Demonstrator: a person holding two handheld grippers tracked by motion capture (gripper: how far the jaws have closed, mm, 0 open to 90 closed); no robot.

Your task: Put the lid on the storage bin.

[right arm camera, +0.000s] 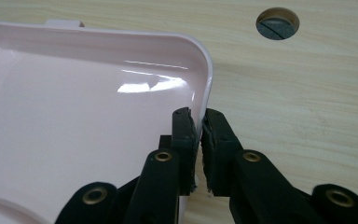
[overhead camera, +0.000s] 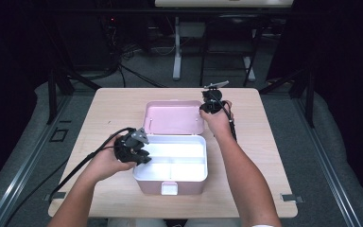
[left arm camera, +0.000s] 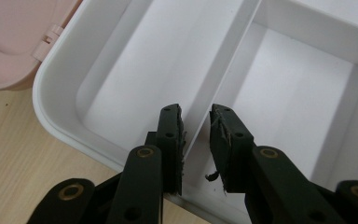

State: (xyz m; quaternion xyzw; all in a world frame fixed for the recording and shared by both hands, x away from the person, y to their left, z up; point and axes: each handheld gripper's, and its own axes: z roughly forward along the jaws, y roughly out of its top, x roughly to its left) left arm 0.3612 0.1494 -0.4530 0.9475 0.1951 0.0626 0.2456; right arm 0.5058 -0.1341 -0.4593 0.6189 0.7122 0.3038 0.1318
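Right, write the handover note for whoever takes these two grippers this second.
Left gripper: open, jaws straddling a divider wall of the white tray, at its left end.
Right gripper: shut on the right edge of the pink lid, which is swung back open behind the box.
The box sits mid-table; the tray compartments look empty.
Done: lid opened.
Left, probably: close the left jaws on the divider and lift the tray out, keeping the lid held back.
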